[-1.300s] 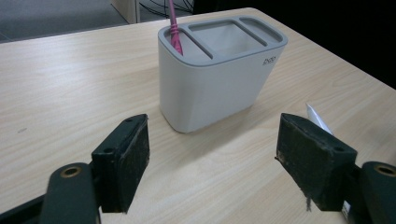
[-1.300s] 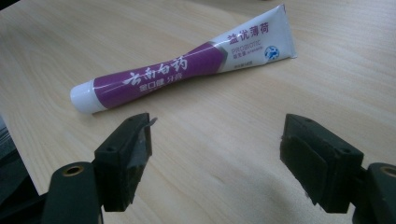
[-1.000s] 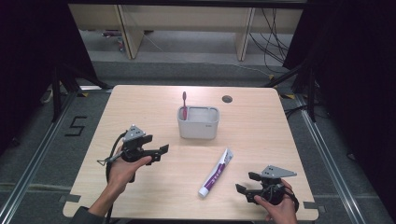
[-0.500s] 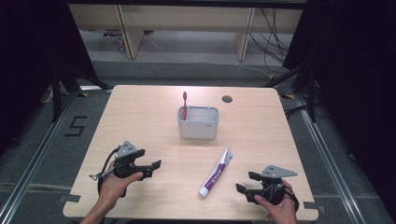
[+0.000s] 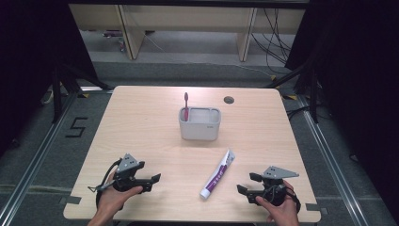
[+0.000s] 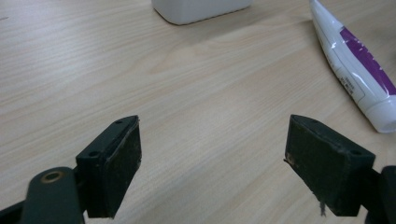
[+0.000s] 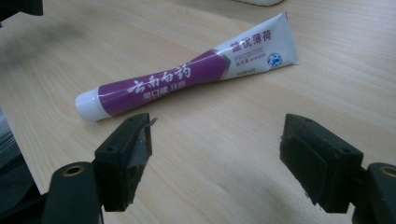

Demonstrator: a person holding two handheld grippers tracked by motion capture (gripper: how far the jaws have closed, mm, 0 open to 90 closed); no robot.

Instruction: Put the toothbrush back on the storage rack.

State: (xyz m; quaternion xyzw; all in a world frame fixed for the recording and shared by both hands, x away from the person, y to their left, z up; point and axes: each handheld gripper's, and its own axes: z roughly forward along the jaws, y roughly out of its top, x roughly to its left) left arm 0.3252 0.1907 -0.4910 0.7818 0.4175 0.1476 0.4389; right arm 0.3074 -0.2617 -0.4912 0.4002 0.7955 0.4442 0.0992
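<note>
The white and purple plastic toothpaste tube lies flat on the pale wooden table, in the lower middle of the high view, its white cap toward the lower edge of the frame and its flat crimped end toward the white rectangular plastic holder at the centre; a pink toothbrush stands upright in that holder's left side. The right tool, in the lower right of the high view, has its jaws standing wide with nothing between them; in the right gripper view the tube lies just ahead of them, cap toward the left of that frame. The left tool, lower left in the high view, is likewise wide and empty, low over bare wood, with the tube at the upper right of its own view.

The step in hand looks to be picking up the tube with the right tool, probably to stand it in the holder; best to slide forward so the jaws straddle the firm part near the cap, across the tube's width rather than along it; close gently, since the soft body will squash; keep the jaw tips just clear of the wood; lift only once the pads bear evenly on both sides.
</note>
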